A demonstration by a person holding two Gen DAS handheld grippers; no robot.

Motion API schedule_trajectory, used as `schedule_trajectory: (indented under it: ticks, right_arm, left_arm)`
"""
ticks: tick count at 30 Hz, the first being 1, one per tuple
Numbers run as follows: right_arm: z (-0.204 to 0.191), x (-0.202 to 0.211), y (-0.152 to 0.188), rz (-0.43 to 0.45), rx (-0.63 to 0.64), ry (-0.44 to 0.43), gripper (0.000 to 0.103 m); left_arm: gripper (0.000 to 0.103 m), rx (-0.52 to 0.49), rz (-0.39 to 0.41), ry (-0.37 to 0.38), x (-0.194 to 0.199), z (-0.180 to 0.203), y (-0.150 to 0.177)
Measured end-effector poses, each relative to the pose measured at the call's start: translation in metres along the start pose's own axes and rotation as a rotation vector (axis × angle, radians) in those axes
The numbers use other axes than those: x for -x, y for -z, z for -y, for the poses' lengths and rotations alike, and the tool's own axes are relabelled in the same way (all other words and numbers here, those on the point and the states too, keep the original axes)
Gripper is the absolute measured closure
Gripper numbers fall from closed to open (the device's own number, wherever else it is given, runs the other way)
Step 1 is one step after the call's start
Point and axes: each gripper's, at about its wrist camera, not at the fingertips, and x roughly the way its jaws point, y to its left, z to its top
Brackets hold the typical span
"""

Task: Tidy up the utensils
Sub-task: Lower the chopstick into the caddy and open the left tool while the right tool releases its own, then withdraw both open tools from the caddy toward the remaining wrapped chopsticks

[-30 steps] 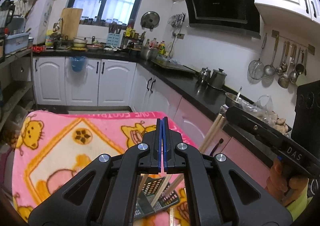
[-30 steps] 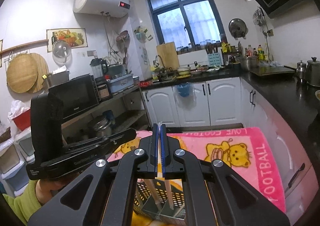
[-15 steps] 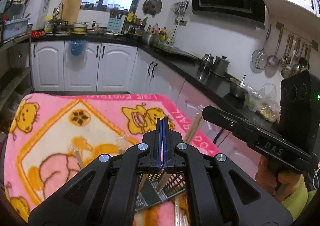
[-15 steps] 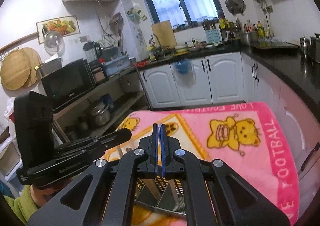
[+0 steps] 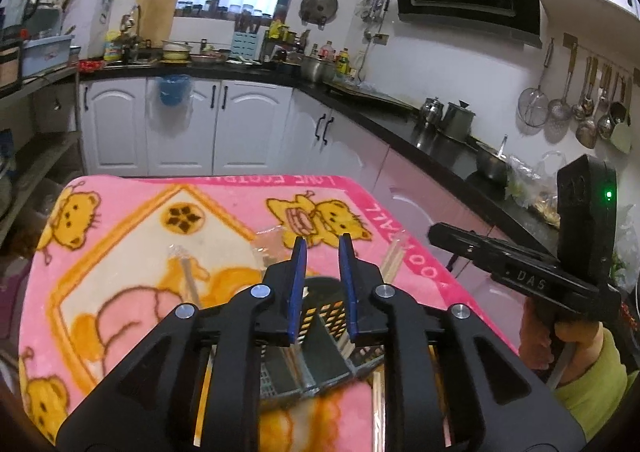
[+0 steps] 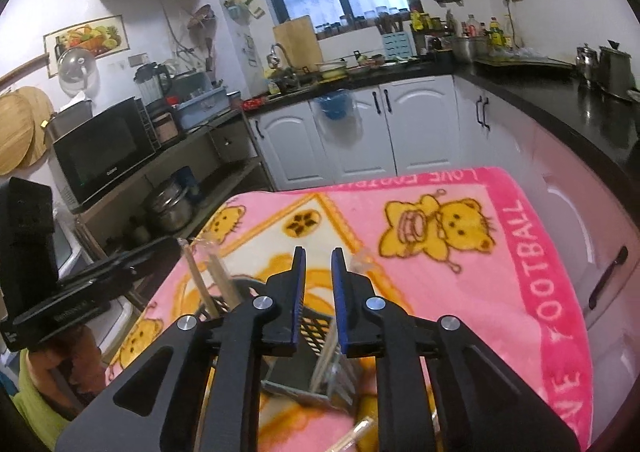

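A fleecy pink cartoon-print blanket [image 5: 132, 236] covers the table, its pile soft and matt. On it stands a dark perforated plastic utensil basket [image 5: 324, 332] holding pale bare-wood chopsticks [image 6: 200, 284], some in clear glossy wrappers. Both grippers, left [image 5: 322, 252] and right [image 6: 318, 260], are matt black plastic with smooth blue pads [image 5: 298, 284] and bright metal screws. Beyond, a polished black countertop [image 6: 560, 112] reflects light beneath glossy white cabinets [image 5: 180, 124]
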Motion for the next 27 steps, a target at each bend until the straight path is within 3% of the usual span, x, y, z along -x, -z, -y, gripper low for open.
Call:
schedule_trajectory:
  ticks: [3, 12, 15, 20, 25, 27]
  right_arm:
    - [0.005, 0.006, 0.006, -0.002, -0.002, 0.008, 0.086]
    - [0.01, 0.026, 0.028, -0.014, 0.006, 0.025, 0.074]
    - [0.008, 0.035, 0.037, -0.014, 0.019, 0.039, 0.066]
    - [0.009, 0.047, 0.052, -0.015, 0.027, 0.05, 0.055]
    - [0.01, 0.06, 0.065, -0.012, 0.025, 0.048, 0.049]
    - [0.008, 0.064, 0.069, -0.009, 0.03, 0.047, 0.048]
  left_arm:
    - [0.08, 0.006, 0.01, -0.011, 0.007, -0.001, 0.005]
    - [0.059, -0.011, 0.053, -0.027, 0.029, 0.009, 0.018]
    - [0.045, -0.019, 0.067, -0.029, 0.036, 0.013, 0.024]
    - [0.029, -0.021, 0.076, -0.032, 0.044, 0.018, 0.036]
    - [0.012, -0.031, 0.08, -0.025, 0.055, 0.025, 0.049]
    - [0.011, -0.039, 0.08, -0.026, 0.058, 0.029, 0.054]
